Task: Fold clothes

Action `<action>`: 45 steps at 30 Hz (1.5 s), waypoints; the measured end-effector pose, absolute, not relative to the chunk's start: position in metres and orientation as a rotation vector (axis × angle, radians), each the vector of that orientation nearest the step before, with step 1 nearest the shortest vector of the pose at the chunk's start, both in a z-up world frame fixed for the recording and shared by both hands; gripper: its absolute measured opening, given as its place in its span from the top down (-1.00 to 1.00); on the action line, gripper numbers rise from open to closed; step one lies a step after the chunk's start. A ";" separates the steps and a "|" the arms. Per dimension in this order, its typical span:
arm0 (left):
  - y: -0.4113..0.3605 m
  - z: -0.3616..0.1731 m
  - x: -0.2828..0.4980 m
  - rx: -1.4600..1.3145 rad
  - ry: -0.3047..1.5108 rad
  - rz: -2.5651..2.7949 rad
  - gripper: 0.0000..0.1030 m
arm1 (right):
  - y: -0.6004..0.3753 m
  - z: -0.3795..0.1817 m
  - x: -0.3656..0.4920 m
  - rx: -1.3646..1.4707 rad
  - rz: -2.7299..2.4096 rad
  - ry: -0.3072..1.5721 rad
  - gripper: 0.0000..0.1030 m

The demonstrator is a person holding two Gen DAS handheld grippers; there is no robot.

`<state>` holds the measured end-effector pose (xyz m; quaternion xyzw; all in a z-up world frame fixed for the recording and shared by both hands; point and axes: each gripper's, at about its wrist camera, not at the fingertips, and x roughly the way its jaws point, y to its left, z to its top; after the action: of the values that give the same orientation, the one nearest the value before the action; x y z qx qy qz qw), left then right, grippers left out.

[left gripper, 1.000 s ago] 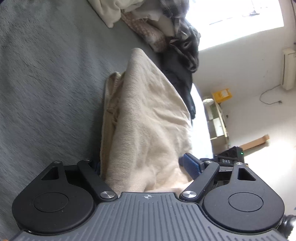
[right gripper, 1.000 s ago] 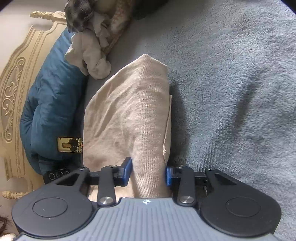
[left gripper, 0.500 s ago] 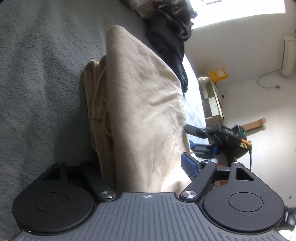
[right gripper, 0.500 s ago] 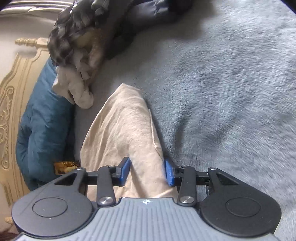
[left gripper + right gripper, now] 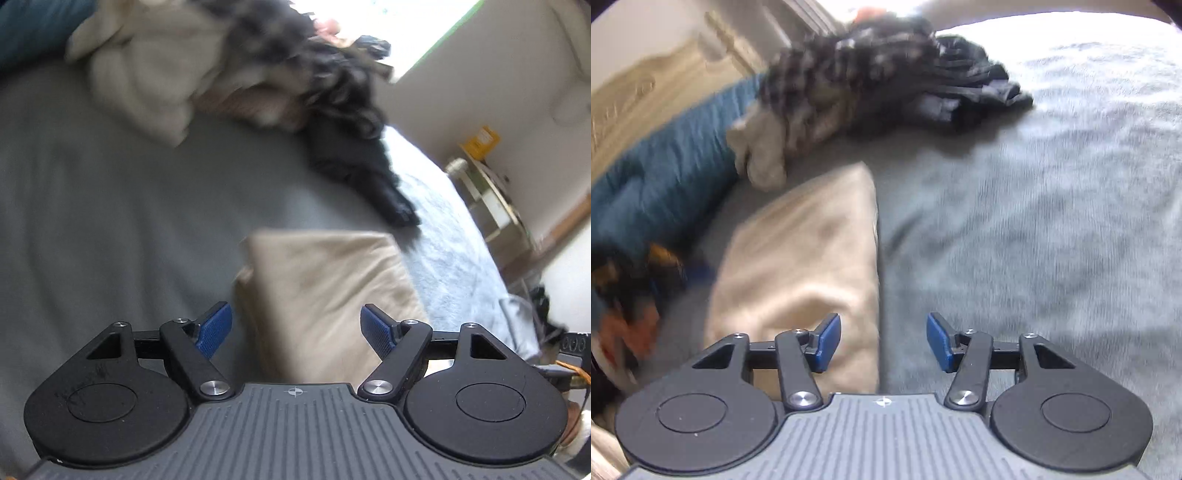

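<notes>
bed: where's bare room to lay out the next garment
Bare grey blanket lies right of the folded beige garment, below the dark clothes. A second patch lies left of the garment, below the pile. Crowded: the pile at the head, and the strip between garment and blue pillow.

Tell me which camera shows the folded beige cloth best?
The right wrist view: the beige cloth lies nearly whole on the bed, though blurred. The left wrist view shows the cloth too, but the camera body hides its near part.
</notes>
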<state>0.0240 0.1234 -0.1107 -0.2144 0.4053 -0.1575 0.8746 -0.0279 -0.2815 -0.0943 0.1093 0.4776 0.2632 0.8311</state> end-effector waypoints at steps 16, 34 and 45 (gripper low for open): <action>-0.003 -0.144 0.079 0.000 0.794 -0.514 -0.46 | -0.263 -0.098 -0.077 -0.143 0.663 0.927 0.29; -0.005 -0.162 0.086 0.006 0.780 -0.516 -0.55 | -0.218 -0.109 -0.111 -0.549 0.727 0.696 0.64; -0.005 -0.163 0.087 -0.001 0.775 -0.520 -0.55 | -0.197 -0.120 -0.118 -0.679 0.733 0.637 0.63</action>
<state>0.0871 -0.0048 -0.1633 -0.0003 0.3734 -0.2505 0.8932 -0.1176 -0.1972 -0.1197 -0.3200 0.3001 0.3452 0.8297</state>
